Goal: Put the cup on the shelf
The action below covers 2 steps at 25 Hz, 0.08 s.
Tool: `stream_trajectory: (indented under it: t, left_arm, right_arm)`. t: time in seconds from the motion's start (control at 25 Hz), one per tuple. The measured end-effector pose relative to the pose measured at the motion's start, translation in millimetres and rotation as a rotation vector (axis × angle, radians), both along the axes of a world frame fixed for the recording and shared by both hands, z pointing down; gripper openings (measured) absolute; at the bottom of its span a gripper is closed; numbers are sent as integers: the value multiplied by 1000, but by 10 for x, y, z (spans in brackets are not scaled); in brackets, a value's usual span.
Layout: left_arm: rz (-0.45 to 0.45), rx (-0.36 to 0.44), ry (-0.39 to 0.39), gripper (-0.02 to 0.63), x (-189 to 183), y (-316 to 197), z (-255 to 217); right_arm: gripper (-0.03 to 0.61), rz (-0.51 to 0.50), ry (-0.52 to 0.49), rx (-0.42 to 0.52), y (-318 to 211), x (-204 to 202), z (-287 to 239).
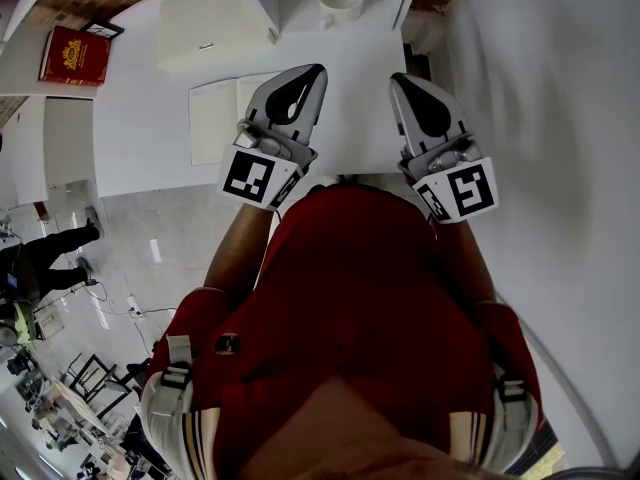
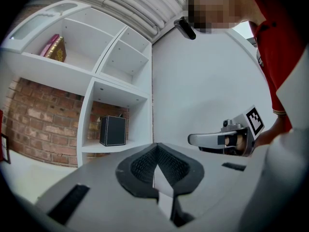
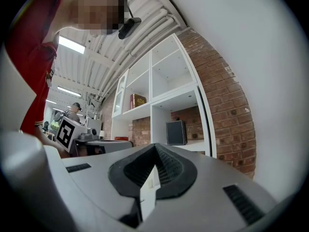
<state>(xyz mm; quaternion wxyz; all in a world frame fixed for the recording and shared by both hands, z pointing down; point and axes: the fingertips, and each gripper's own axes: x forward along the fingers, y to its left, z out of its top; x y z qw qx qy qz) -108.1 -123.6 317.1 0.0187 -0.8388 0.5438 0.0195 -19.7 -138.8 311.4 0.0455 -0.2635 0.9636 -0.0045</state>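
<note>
A white cup (image 1: 341, 0) stands upright between white walls at the far edge of the head view, well beyond both grippers. My left gripper (image 1: 318, 68) and right gripper (image 1: 397, 76) are held side by side over the white table (image 1: 150, 138), close to the person's red shirt. Both are shut with nothing between the pads. The left gripper view has its shut jaws (image 2: 157, 146) facing the white shelf unit (image 2: 116, 88). The right gripper view has its shut jaws (image 3: 155, 146) facing the same shelf (image 3: 149, 105). Neither gripper view shows the cup.
A black box (image 2: 113, 130) sits in a lower shelf bay and a red and gold book (image 2: 55, 48) in an upper one. On the table lie an open white notebook (image 1: 215, 118), a white box (image 1: 215, 23) and a red book (image 1: 75, 55). A brick wall (image 3: 227, 95) stands behind.
</note>
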Motion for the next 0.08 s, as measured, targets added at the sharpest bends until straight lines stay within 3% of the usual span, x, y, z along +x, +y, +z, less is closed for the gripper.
stream_trajectory:
  t: [0.08]
  left_arm:
    - [-1, -16, -2, 6, 0, 8, 28]
  right_arm:
    - [-5, 1, 1, 0, 1, 5, -2]
